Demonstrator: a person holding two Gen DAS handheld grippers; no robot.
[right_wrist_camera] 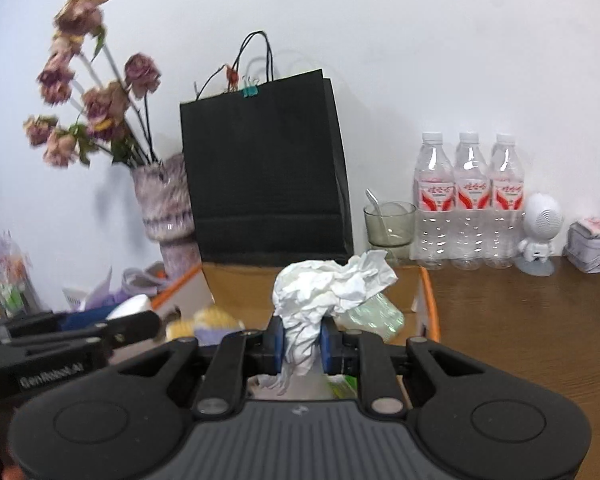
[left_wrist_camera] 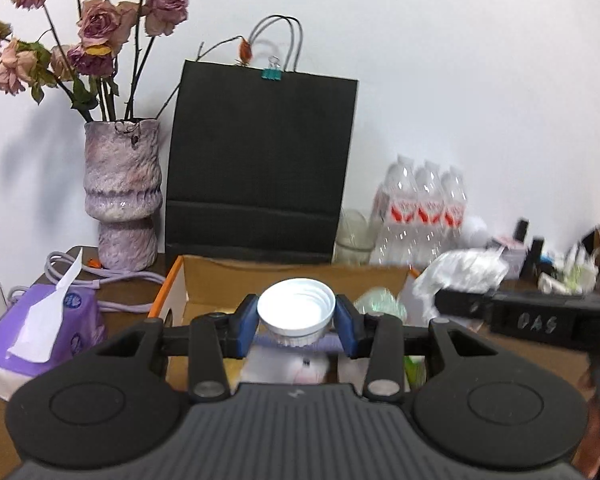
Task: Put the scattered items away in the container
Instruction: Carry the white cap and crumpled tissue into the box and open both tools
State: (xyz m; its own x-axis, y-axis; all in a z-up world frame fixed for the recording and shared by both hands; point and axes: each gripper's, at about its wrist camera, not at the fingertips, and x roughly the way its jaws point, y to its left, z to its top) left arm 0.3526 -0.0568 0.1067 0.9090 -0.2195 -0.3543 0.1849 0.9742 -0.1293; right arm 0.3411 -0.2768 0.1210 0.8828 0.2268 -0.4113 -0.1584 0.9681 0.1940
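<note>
My left gripper (left_wrist_camera: pixel 296 326) is shut on a white ribbed plastic cap (left_wrist_camera: pixel 296 312) and holds it above the open cardboard box (left_wrist_camera: pixel 228 284). My right gripper (right_wrist_camera: pixel 302 346) is shut on a crumpled white tissue (right_wrist_camera: pixel 332 284) and holds it over the same box (right_wrist_camera: pixel 240 284). The box holds a green-tinted plastic wrapper (right_wrist_camera: pixel 374 314) and other items partly hidden by the grippers. The right gripper shows blurred at the right of the left wrist view (left_wrist_camera: pixel 444 304). The left gripper shows at the left of the right wrist view (right_wrist_camera: pixel 148 326).
Behind the box stand a black paper bag (left_wrist_camera: pixel 260 164), a purple vase of dried roses (left_wrist_camera: pixel 122 196), three water bottles (right_wrist_camera: pixel 468 200), a glass cup with a spoon (right_wrist_camera: pixel 388 224) and a white figurine (right_wrist_camera: pixel 540 232). A purple tissue pack (left_wrist_camera: pixel 40 328) lies left. Brown tabletop (right_wrist_camera: pixel 520 320) shows right.
</note>
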